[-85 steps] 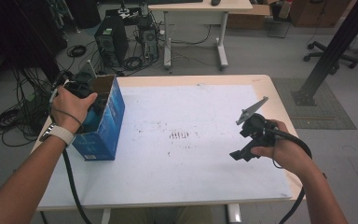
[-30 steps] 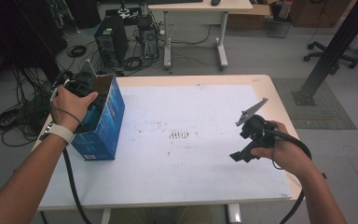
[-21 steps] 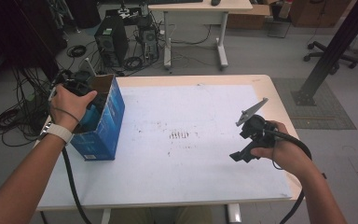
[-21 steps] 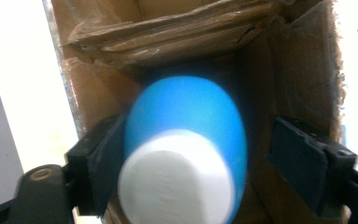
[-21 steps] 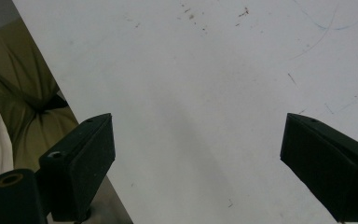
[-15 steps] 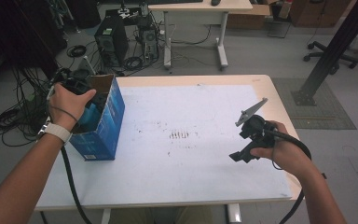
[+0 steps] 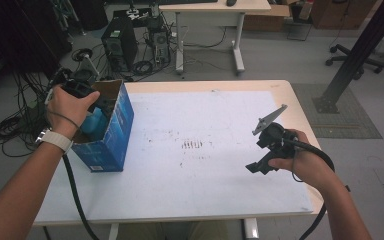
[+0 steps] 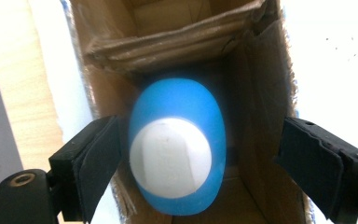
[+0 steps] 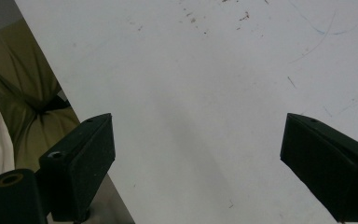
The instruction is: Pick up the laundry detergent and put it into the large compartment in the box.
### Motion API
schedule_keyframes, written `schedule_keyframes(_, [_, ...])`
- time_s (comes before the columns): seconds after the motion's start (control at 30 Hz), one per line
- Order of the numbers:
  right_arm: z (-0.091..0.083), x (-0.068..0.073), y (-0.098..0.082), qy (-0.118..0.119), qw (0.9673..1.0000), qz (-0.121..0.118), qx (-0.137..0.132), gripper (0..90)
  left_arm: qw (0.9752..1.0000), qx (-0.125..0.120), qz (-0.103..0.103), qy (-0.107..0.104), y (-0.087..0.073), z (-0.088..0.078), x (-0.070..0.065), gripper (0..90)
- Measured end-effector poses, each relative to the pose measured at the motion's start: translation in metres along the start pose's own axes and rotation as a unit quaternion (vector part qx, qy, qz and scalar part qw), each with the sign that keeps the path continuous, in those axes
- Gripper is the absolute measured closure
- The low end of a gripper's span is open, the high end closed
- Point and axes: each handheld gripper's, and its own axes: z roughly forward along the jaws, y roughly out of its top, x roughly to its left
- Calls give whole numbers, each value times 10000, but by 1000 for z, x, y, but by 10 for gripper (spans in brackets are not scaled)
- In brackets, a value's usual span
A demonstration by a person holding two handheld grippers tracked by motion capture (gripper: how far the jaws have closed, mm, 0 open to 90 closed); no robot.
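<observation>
An open blue cardboard box (image 7: 114, 131) stands at the table's left edge. Inside it stands a blue bottle with a white cap (image 8: 173, 157), seen from above; its light blue body (image 7: 94, 121) also shows in the high view. My left gripper (image 8: 200, 175) hangs open over the box mouth, its jaws wide on either side of the bottle and apart from it. In the high view the left gripper (image 7: 81, 88) sits in the person's left hand above the box. My right gripper (image 7: 261, 161) is held open over the table's right side, with bare white tabletop between its jaws (image 9: 198, 168).
The white tabletop (image 7: 195, 165) has faint pen marks near its middle. The person's knee in olive cloth (image 9: 23, 93) shows past the table's near edge. Behind the table are a computer tower (image 7: 120, 42), cables on the floor and another desk (image 7: 215, 10).
My left gripper has lifted a little above the box, away from the bottle. The right gripper has stayed in place.
</observation>
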Motion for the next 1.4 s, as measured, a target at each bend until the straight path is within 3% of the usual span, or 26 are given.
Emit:
schedule_keyframes(0.2, [-1,0,-1,-8,10000,10,0,101,9999,-70,-40,-78,1,-9,4,133])
schedule_keyframes(0.47, [-2,1,-1,-20,10000,13,-10,101,9997,-186,82,-131,2,-23,5,132])
schedule_keyframes(0.83, [-4,2,0,-27,10000,-2,-3,102,9991,-321,287,-54,5,-41,-5,130])
schedule_keyframes(1.3, [-6,3,0,-36,10000,-1,-10,101,9968,-478,614,-199,9,-62,-17,130])
schedule_keyframes(1.4, [-6,3,0,-25,10000,6,-17,101,9957,-477,737,-309,10,-65,-21,130])
